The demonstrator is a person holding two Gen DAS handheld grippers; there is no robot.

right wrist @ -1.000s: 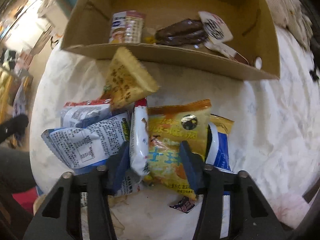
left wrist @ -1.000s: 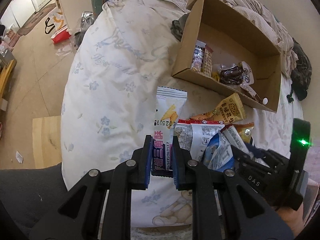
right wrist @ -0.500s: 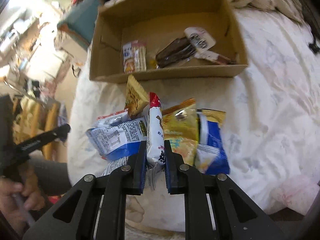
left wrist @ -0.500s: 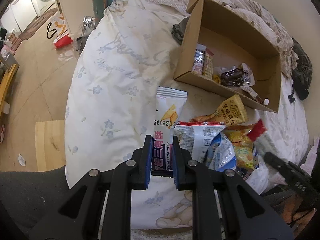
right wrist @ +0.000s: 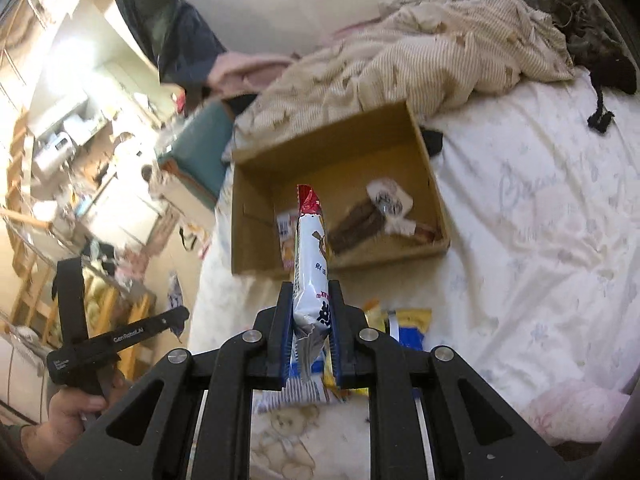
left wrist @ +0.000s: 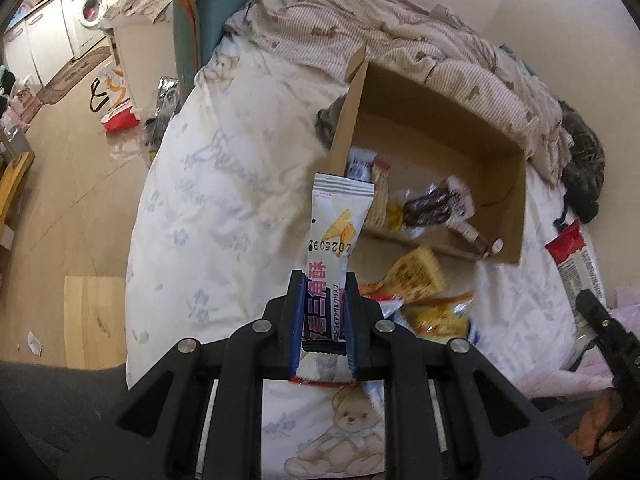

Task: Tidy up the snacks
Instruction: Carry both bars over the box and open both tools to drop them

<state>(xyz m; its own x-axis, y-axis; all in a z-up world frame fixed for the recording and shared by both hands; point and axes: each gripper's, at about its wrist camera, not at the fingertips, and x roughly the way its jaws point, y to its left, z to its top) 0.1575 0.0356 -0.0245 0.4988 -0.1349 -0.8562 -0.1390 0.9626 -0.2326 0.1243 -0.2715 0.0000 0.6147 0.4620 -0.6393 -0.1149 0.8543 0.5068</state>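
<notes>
Both grippers are clamping packets above the bed, short of the cardboard box: the left gripper is pinching the white wafer packet by its end, the right gripper the red-tipped packet. Either could be slipping loose or snagging the box's near wall.

There are 2 grippers, the left gripper and the right gripper, each clamping 1 snack packet. There is 1 cardboard box on the bed, with at least 4 snacks inside. About 3 loose packets lie near the box's front edge, though blur hinders an exact count.
</notes>
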